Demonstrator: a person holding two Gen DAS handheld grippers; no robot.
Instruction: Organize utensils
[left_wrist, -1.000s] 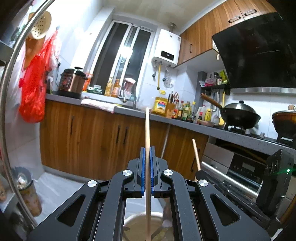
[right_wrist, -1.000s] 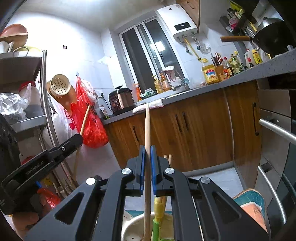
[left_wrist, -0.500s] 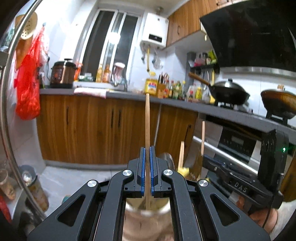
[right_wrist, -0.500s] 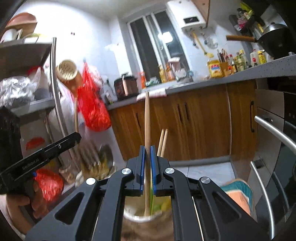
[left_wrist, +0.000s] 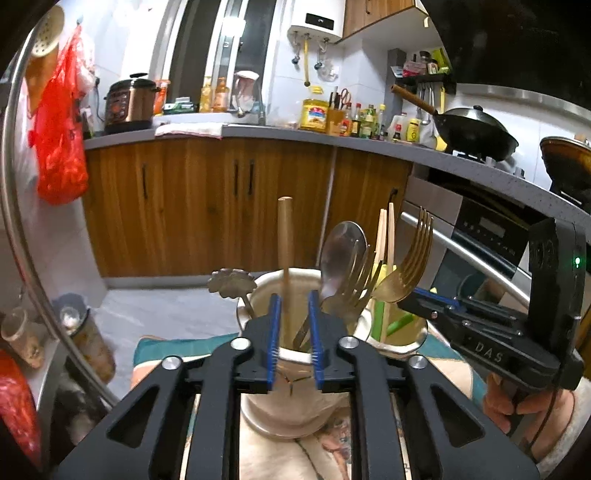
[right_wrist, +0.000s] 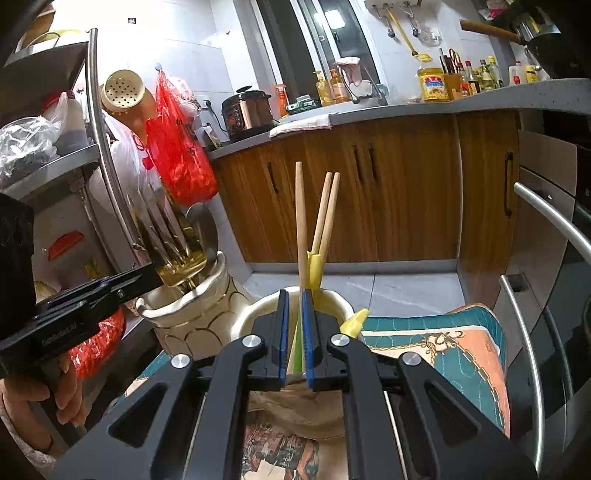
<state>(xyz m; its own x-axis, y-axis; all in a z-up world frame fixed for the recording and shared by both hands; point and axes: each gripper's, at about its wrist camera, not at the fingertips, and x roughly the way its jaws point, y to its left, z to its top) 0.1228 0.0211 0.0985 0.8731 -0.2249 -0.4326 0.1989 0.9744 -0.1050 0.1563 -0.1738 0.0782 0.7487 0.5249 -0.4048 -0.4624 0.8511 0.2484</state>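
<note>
Left gripper (left_wrist: 291, 339): jaws parted, blue pads standing clear on both sides of a wooden chopstick (left_wrist: 285, 258). The stick stands upright in the scalloped ceramic holder (left_wrist: 288, 402) directly ahead and touches neither pad. The same holder carries a silver spoon (left_wrist: 341, 251), gold forks (left_wrist: 410, 258) and a flower-ended utensil (left_wrist: 231, 282) leaning at its left rim.

Right gripper (right_wrist: 292, 341): jaws slightly apart, a narrow gap between the pads. A second wooden chopstick (right_wrist: 301, 229) rises through the gap out of the cream cup (right_wrist: 332, 306); contact with the right pad cannot be told. In that cup, 2 more wooden chopsticks (right_wrist: 327, 214) lean to the right, together with yellow-green utensils (right_wrist: 314, 269).

Both containers sit side by side, nearly touching, on a patterned teal-and-peach cloth (right_wrist: 443, 347); the scalloped holder is on the left, the cream cup on the right. The cloth's right edge lies near an oven door handle (right_wrist: 532, 350).

Further back: wooden cabinets (left_wrist: 207, 206) under a grey countertop (left_wrist: 280, 131), a rice cooker (left_wrist: 129, 101) at its left end, a wok (left_wrist: 476, 134) at its right. A red plastic bag (right_wrist: 177, 147) hangs on the left wall.
</note>
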